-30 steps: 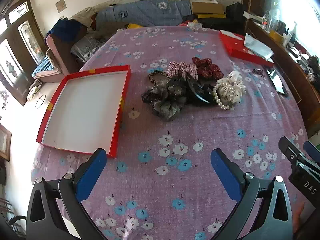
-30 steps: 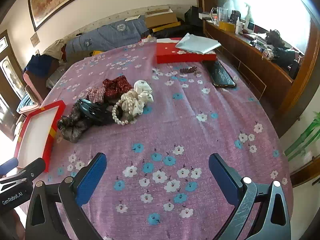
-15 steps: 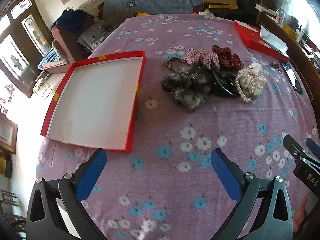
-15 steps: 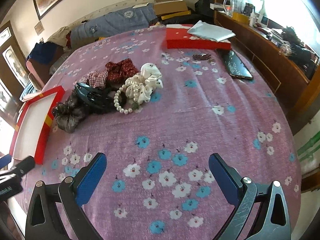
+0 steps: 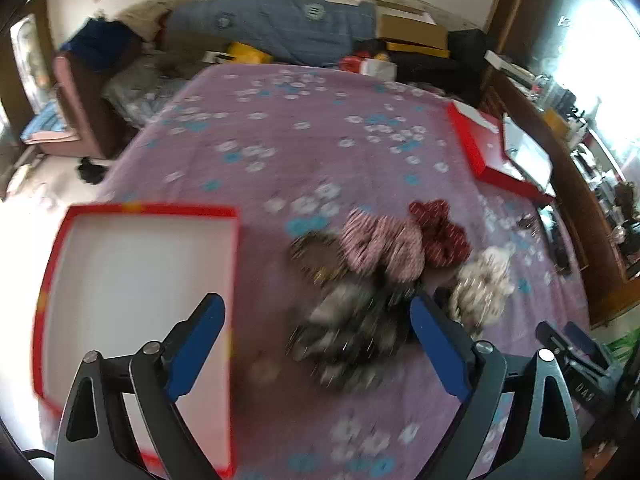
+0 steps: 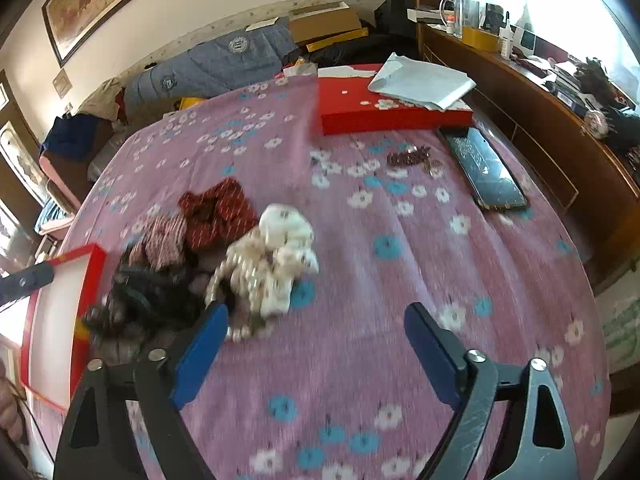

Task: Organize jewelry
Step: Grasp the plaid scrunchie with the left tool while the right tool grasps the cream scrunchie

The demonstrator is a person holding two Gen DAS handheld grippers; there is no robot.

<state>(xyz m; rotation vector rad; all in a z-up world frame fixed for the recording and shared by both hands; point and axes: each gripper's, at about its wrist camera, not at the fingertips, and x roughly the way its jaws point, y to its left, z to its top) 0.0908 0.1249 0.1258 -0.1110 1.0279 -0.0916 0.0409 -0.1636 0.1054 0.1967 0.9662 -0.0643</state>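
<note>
A pile of hair ties and jewelry lies on the purple flowered cloth: a dark grey scrunchie (image 5: 352, 328), a pink checked one (image 5: 380, 248), a dark red one (image 5: 440, 232) and a white one with a pearl string (image 5: 480, 284). The pile also shows in the right wrist view (image 6: 224, 256). An empty red-rimmed white tray (image 5: 132, 280) lies left of it. My left gripper (image 5: 316, 340) is open, just short of the grey scrunchie. My right gripper (image 6: 316, 344) is open and empty, its left finger by the pearl string (image 6: 240, 320).
A red box lid (image 6: 392, 112) with white paper on it lies at the far right of the bed. A dark bead bracelet (image 6: 412, 158) and a black flat case (image 6: 484, 172) lie near it. A wooden sideboard (image 6: 560, 128) runs along the right.
Both grippers have moved forward toward the pile, which now looks larger and closer. The views are blurred by motion. Both jaws stay open.
</note>
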